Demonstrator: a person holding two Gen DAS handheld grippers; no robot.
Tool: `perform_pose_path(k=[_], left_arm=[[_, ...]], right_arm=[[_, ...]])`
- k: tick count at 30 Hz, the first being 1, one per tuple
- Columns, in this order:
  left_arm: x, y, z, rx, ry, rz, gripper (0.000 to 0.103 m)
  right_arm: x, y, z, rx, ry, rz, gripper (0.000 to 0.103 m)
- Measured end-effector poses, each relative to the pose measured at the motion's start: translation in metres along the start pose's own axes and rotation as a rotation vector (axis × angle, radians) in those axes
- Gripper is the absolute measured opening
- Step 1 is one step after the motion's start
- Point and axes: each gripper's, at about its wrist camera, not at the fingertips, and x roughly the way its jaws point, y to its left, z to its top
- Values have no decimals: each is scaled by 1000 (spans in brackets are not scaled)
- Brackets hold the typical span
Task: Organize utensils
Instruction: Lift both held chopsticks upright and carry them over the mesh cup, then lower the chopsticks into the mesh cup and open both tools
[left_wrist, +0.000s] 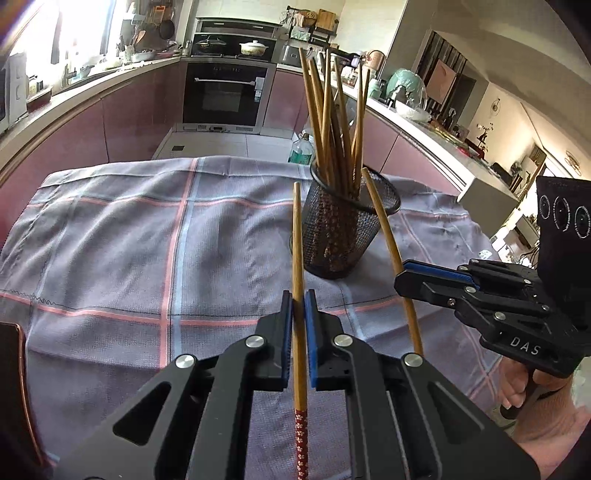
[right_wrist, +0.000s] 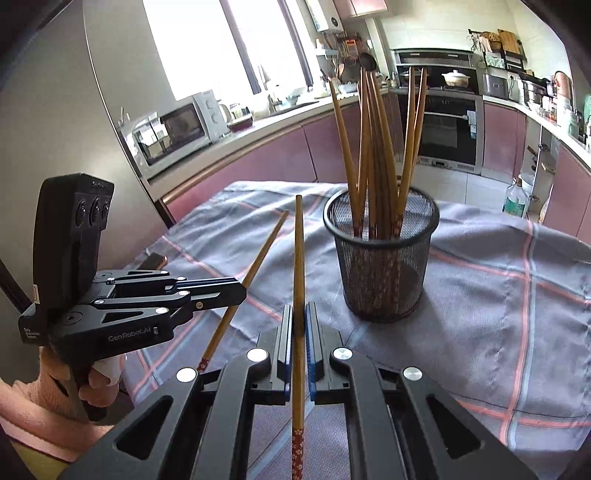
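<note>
A black mesh cup (left_wrist: 343, 232) stands on the checked cloth and holds several wooden chopsticks (left_wrist: 328, 122), tips up; it also shows in the right wrist view (right_wrist: 384, 266). My left gripper (left_wrist: 299, 302) is shut on a wooden chopstick (left_wrist: 297, 240) with a red flowered end, pointing up just left of the cup. My right gripper (right_wrist: 299, 314) is shut on a second chopstick (right_wrist: 298, 258), held left of the cup. In the left wrist view the right gripper (left_wrist: 404, 275) holds its chopstick (left_wrist: 384, 229) leaning against the cup's rim.
A grey cloth with pink and blue lines (left_wrist: 147, 240) covers the table. A dark flat object (left_wrist: 14, 387) lies at the table's left edge. A green-labelled bottle (left_wrist: 301, 149) stands on the floor behind the table. Pink kitchen cabinets and an oven (left_wrist: 225, 94) lie beyond.
</note>
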Motion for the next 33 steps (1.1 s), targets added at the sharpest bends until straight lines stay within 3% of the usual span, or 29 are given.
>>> perform_pose_path(k=[13, 33], left_arm=[[-75, -20, 48, 25, -192, -90, 7], [-140, -62, 113, 97, -361, -92, 7]], right_arm=[[-43, -2, 35, -11, -182, -24, 5], [-92, -11, 88, -48, -356, -103, 5]])
